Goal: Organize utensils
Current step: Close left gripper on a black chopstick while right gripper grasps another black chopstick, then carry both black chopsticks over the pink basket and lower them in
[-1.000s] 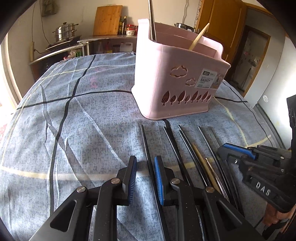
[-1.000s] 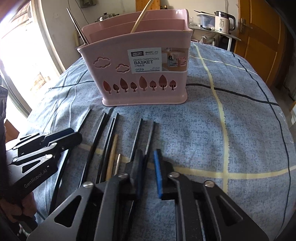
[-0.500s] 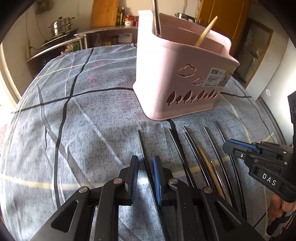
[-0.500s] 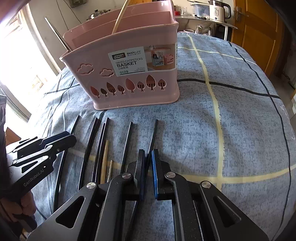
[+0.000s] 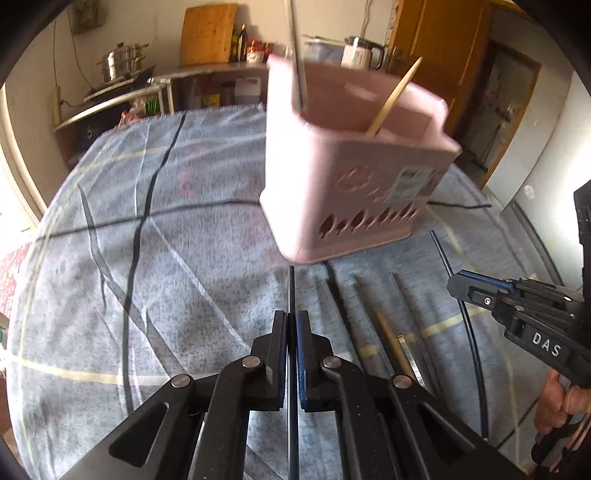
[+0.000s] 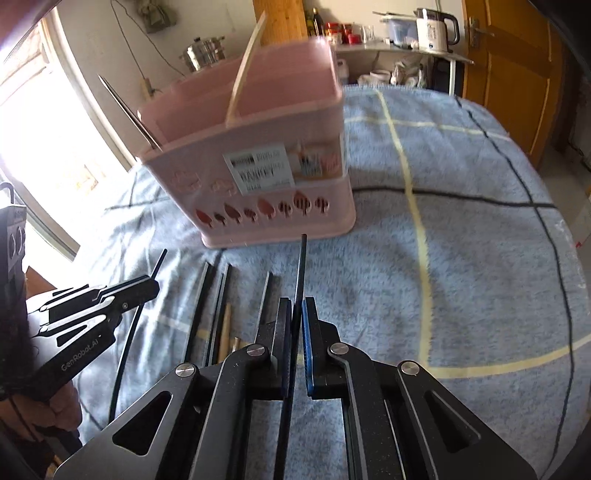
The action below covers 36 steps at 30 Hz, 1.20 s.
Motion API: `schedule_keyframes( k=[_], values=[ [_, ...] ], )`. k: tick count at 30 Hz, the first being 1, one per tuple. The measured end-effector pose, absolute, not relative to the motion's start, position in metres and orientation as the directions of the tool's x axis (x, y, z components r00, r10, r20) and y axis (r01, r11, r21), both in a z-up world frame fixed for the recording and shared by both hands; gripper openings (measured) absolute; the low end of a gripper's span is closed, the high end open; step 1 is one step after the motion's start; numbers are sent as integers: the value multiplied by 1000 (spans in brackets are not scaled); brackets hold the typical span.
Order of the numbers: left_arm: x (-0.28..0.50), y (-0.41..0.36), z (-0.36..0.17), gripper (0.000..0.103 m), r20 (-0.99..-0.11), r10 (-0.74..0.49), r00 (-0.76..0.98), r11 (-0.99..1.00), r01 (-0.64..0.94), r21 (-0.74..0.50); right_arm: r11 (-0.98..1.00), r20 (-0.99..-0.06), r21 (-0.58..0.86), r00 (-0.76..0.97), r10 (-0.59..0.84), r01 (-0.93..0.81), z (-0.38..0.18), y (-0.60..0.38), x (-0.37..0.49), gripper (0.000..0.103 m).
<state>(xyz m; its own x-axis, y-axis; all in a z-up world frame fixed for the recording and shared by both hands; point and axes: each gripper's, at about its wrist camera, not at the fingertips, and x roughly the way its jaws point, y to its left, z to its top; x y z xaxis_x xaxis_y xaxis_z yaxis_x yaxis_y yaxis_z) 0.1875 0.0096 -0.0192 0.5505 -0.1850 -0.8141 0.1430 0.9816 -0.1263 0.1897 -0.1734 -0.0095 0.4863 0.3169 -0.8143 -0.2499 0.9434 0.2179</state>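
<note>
My left gripper (image 5: 291, 320) is shut on a black chopstick (image 5: 291, 291), held above the cloth and pointing at the pink utensil basket (image 5: 354, 206). My right gripper (image 6: 297, 310) is shut on another black chopstick (image 6: 301, 266), also lifted and pointing at the basket (image 6: 258, 177). The basket holds a metal chopstick (image 5: 297, 55) and a wooden one (image 5: 393, 98). Several black, wooden and metal chopsticks (image 5: 384, 332) lie in a row on the cloth between the grippers. Each gripper shows in the other's view: the right one (image 5: 458, 286), the left one (image 6: 149, 286).
The table is covered with a blue-grey checked cloth (image 5: 147, 258). A kitchen counter with a steel pot (image 5: 120, 64), cutting board (image 5: 208, 35) and kettle (image 6: 436, 24) stands behind. A wooden door (image 6: 513, 74) is at the right.
Both grippers closed, each on a black chopstick, and lifted it off the cloth. Both views are now higher and blurred from motion.
</note>
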Motion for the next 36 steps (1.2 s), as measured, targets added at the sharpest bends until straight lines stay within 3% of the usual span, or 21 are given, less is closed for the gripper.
schedule_keyframes(
  k=[20,36],
  values=[
    [171,22,112,4,-636,-221,739,975,184,-125,928,-635,209,679,368,-308,97,-188,181,5],
    [126,17,125,4,-617,-211,758,976,200,-88,927,-598,197,709,372,-320,112,-205,133,5]
  ],
)
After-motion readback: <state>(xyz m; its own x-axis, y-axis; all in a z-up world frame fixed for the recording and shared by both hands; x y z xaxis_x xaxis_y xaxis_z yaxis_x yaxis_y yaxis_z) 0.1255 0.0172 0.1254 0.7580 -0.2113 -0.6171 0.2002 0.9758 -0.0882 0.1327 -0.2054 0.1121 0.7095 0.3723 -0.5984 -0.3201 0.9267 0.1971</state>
